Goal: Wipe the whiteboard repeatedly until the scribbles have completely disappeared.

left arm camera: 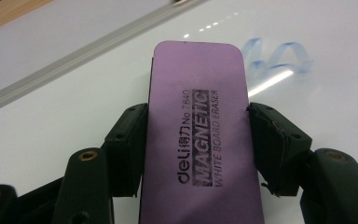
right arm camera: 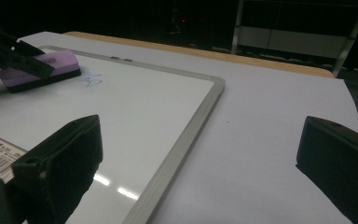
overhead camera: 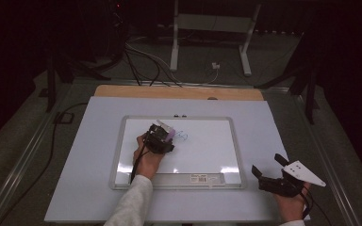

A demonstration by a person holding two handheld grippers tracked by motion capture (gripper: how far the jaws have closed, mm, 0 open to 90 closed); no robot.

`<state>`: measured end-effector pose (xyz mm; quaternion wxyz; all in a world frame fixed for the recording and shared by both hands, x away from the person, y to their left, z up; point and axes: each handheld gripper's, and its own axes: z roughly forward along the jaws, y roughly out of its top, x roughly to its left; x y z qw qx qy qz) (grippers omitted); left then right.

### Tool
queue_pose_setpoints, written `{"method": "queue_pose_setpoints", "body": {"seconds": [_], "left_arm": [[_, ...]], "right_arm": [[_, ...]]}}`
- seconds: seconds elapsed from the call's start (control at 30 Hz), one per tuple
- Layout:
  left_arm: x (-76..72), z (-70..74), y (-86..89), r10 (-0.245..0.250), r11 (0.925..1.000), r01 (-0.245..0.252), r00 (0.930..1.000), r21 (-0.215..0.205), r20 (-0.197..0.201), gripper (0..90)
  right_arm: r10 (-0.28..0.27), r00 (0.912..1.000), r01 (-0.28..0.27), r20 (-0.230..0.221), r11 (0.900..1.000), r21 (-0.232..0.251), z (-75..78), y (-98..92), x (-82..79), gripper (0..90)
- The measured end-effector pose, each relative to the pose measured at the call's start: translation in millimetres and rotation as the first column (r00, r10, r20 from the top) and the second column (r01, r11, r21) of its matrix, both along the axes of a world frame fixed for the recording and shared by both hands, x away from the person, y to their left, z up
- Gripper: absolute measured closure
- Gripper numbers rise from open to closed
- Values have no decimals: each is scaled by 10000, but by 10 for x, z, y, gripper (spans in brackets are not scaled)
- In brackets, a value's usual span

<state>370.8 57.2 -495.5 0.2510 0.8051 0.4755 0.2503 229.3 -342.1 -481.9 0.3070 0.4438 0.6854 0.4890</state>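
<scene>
From the high view you look forward and down over the table, far enough back to take in the whole whiteboard (overhead camera: pixel 179 150), both your hands at the bottom edge, and the dark floor beyond. Your left gripper view sits very close and low, facing along its jaws across the purple eraser (left arm camera: pixel 198 135) toward the blue scribble (left arm camera: pixel 279 56) and the board's frame. Your right gripper view rides low off the board's corner, looking across the table at a shallow angle. It shares the same eraser (right arm camera: pixel 39 70) and scribble (right arm camera: pixel 93 80) with the other two, only farther off.
</scene>
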Motion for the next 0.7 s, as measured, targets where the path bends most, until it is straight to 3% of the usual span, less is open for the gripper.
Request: {"method": "queue_pose_setpoints", "body": {"seconds": [0.07,0.13,0.33,0.53,0.63,0.7], "left_arm": [[16,-2,28,78,9998,-80,9999,-202,-94,419],[12,-2,-8,41,10000,-41,10000,-40,-3,419],[-2,-8,-201,-629,9964,617,9978,-575,-205,419],[-101,-12,-455,-1843,9797,1817,9826,-849,-240,419],[-68,-17,-406,-1817,9777,1764,9826,-1139,-379,419],[-35,-14,-367,-1541,9842,1506,9876,-936,-313,419]], "right_arm": [[0,10000,0,3,10000,1,0,0,-1,7],[-5,10000,5,0,10000,13,0,0,1,7],[34,10000,-34,23,10000,-24,-2,13,4,7],[17,10000,-17,11,10000,-22,-3,11,4,7],[24,10000,-24,16,10000,-17,0,4,0,7],[8,10000,-8,-2,10000,-11,-1,1,0,7]]}}
